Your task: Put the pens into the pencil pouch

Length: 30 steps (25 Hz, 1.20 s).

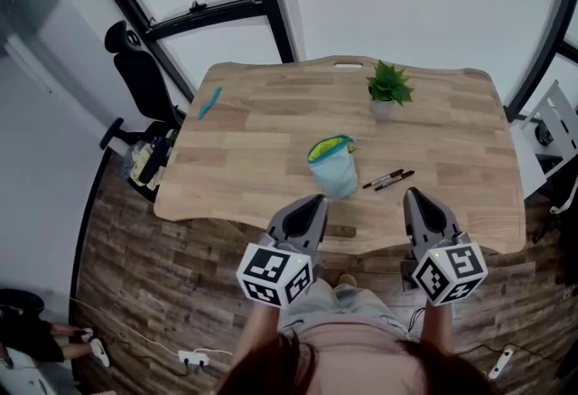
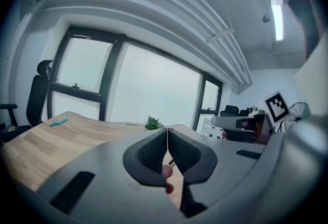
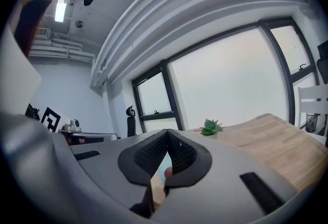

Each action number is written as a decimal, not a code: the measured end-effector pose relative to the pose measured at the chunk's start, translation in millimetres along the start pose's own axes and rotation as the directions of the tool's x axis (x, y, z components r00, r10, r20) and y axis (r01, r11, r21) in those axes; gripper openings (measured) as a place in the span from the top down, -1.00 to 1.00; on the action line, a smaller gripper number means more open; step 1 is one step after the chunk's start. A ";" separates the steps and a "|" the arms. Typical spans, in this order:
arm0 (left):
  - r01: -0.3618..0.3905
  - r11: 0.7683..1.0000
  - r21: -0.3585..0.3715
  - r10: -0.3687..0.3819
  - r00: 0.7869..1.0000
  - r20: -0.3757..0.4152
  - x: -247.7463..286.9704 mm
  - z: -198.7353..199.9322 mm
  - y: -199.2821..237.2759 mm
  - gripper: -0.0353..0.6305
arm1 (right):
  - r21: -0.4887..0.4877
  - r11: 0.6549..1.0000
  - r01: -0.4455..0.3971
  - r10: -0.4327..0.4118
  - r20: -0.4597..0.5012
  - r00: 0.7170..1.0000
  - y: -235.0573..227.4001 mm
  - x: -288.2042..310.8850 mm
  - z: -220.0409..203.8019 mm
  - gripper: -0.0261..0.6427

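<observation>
A light blue pencil pouch (image 1: 333,165) with a green-yellow rim stands open near the middle of the wooden table (image 1: 262,122). Two dark pens (image 1: 389,179) lie side by side just right of it. My left gripper (image 1: 318,200) is shut and empty over the table's near edge, in front of the pouch. On the right, my right gripper (image 1: 411,194) is also shut and empty, a little short of the pens. The left gripper (image 2: 167,130) and right gripper (image 3: 167,132) both show pads closed together in their own views.
A small potted plant (image 1: 388,88) stands at the far side of the table. A blue pen-like object (image 1: 209,102) lies at the far left corner. A black office chair (image 1: 140,77) stands left of the table, a white rack (image 1: 555,136) to the right.
</observation>
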State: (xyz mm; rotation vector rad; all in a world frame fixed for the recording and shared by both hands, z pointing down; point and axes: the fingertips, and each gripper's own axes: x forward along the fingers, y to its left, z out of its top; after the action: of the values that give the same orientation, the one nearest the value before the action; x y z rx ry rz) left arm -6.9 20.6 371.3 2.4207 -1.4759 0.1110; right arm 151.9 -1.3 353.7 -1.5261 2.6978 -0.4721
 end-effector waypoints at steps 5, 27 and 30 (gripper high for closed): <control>-0.021 1.000 -0.014 0.020 0.999 -0.025 7.1 -1.2 15.8 0.88 | 0.028 1.000 -0.001 0.002 -0.016 1.000 -7.6 14.0 -4.2 0.92; 0.072 0.993 -0.093 -0.087 0.981 -0.176 96.3 -6.6 127.1 0.67 | 0.064 0.986 0.155 -0.147 -0.120 0.982 -54.6 103.6 -27.4 0.91; 0.107 0.986 -0.128 -0.135 0.964 -0.230 114.4 -16.0 140.9 0.64 | 0.069 0.980 0.185 -0.173 -0.153 0.973 -66.2 113.6 -36.8 0.89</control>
State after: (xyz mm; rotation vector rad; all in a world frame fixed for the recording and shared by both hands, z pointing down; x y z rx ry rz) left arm -75.8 -132.4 442.1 2.3056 -1.1937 0.2719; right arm 141.9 -119.0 422.3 -1.7867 2.6154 -0.7187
